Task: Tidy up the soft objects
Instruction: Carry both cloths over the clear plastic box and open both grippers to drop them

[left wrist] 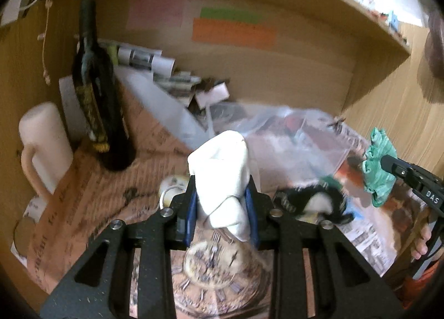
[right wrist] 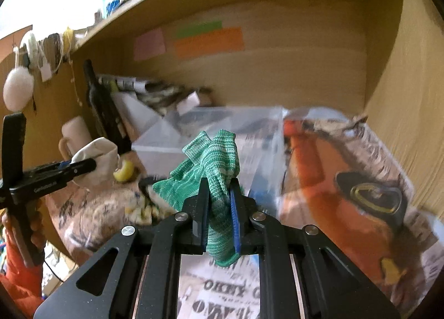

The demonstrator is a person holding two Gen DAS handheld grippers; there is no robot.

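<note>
A wooden shelf point(left wrist: 277, 74) stands ahead of both grippers, its floor covered in printed newspaper point(right wrist: 347, 180). A clear plastic box point(right wrist: 211, 127) sits on the paper just ahead of the right gripper and ahead and to the right of the left one. A dark bottle point(left wrist: 97, 102) stands upright well to the left of the left gripper, with a cream mug point(left wrist: 45, 141) further left beside it. The left gripper point(left wrist: 222, 202) pinches a white cloth point(left wrist: 222, 177) between its blue pads, the cloth bunched and sticking up past the fingertips, lifted clear of the paper. The right gripper point(right wrist: 219, 202) is closed on a green knitted cloth point(right wrist: 211, 169), which bulges up and to the left of the fingers and hangs a little below them. A black and white furry thing point(left wrist: 319, 202) lies on the paper between the two grippers, just right of the left one. A yellowish roll of tape point(left wrist: 172, 188) lies just left of the left fingertips.
</note>
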